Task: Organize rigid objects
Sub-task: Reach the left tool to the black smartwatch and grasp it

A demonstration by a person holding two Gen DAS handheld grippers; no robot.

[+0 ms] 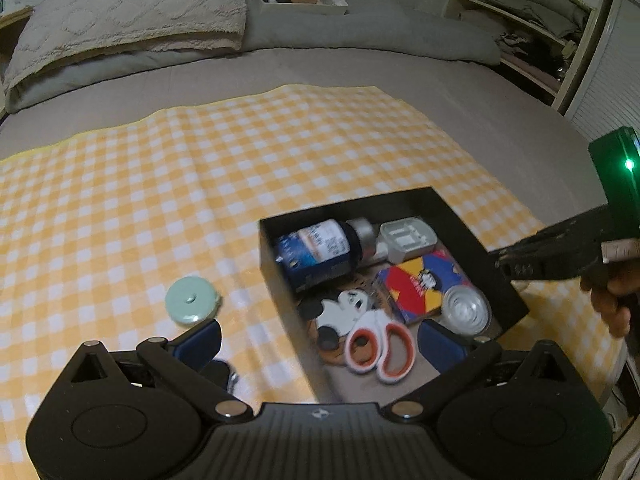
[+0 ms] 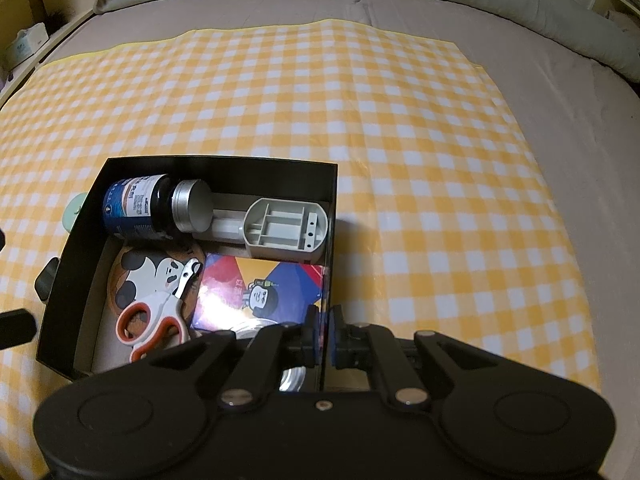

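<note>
Mint-green disc [image 1: 192, 306], lower left of frame, on checked cloth outside black box [image 1: 460, 216]; likely light, stiff, slippery: take by rim. Left gripper [image 1: 320, 344] spread wide, empty. Right gripper [image 2: 323, 334] clenched on box wall.

A home bedroom: a made bed [image 1: 280, 68] with pillows [image 1: 132, 20] and a wardrobe [image 1: 532, 36].
</note>
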